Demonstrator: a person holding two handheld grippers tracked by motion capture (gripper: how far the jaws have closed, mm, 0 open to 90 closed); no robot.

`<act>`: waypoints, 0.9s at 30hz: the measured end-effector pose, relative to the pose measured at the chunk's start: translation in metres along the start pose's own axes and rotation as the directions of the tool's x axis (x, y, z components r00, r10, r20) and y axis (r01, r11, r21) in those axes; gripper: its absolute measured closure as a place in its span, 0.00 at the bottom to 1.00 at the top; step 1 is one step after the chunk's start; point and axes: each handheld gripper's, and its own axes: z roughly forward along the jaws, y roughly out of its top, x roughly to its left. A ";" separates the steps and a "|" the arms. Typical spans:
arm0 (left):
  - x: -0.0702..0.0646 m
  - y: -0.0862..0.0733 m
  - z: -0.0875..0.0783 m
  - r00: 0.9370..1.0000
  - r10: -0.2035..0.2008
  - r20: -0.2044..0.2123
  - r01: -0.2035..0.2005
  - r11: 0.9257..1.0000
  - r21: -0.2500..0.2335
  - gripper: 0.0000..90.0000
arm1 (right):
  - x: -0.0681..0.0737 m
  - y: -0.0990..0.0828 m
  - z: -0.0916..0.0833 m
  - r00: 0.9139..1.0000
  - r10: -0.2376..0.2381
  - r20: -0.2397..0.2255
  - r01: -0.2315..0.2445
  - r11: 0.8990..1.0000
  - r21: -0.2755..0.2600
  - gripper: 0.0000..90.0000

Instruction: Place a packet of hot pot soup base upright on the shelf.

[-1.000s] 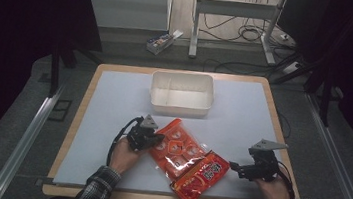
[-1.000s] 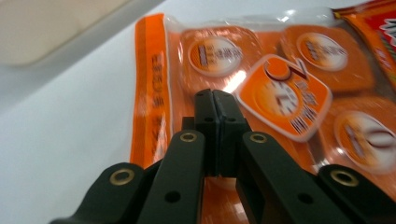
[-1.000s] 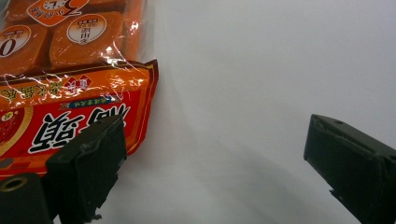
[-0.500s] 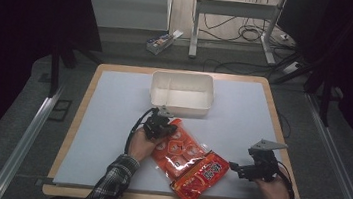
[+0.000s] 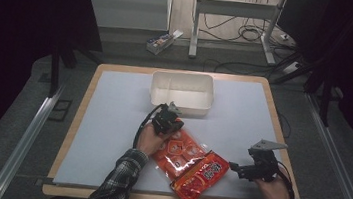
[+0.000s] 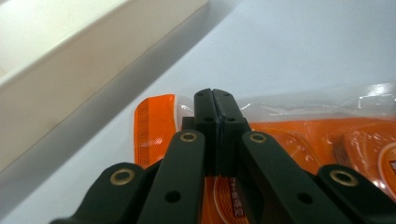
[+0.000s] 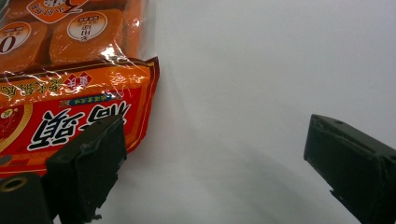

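So our left tongs [image 6: 215, 100] are sitting fully closed, jaws pressed flat together, right at the clear sealed end of the orange snack bag [image 5: 185, 156]. In the left gripper view the tips are lying over that top seam, but we can't tell whether any film is actually pinched between them or they're just resting on it. The right tongs [image 5: 237, 169] are hanging wide open with nothing in them, one jaw hovering just over the red printed end of the bag [image 7: 70, 116] and the other out over bare worktop [image 5: 111, 122].

The bag itself is lying flat and diagonal on the worktop near the front edge, its clear end pointing toward the white tub [image 5: 182, 92], which is standing just beyond it with its near wall [image 6: 70, 70] close beside the left tongs.

Progress-wise, we're guessing the bag is headed for the tub, and we're only at the grabbing stage: bag not lifted, tub looking empty, the whole carry and drop left to do.

Compared with a second back, the left hand has slid from the bag's left edge up to its far end nearer the tub. The right hand hasn't budged, and the bag is lying where it was.
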 end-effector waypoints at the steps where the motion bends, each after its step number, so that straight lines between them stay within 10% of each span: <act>1: 0.000 0.000 0.001 1.000 -0.001 -0.001 0.001 1.000 -0.001 1.00 | 0.000 0.000 0.000 1.000 -0.001 0.001 0.001 1.000 -0.003 0.06; 27: 0.006 -0.020 -0.022 1.000 -0.026 -0.002 0.026 1.000 0.016 1.00 | -0.001 -0.001 -0.003 1.000 0.010 0.006 -0.010 1.000 -0.008 0.06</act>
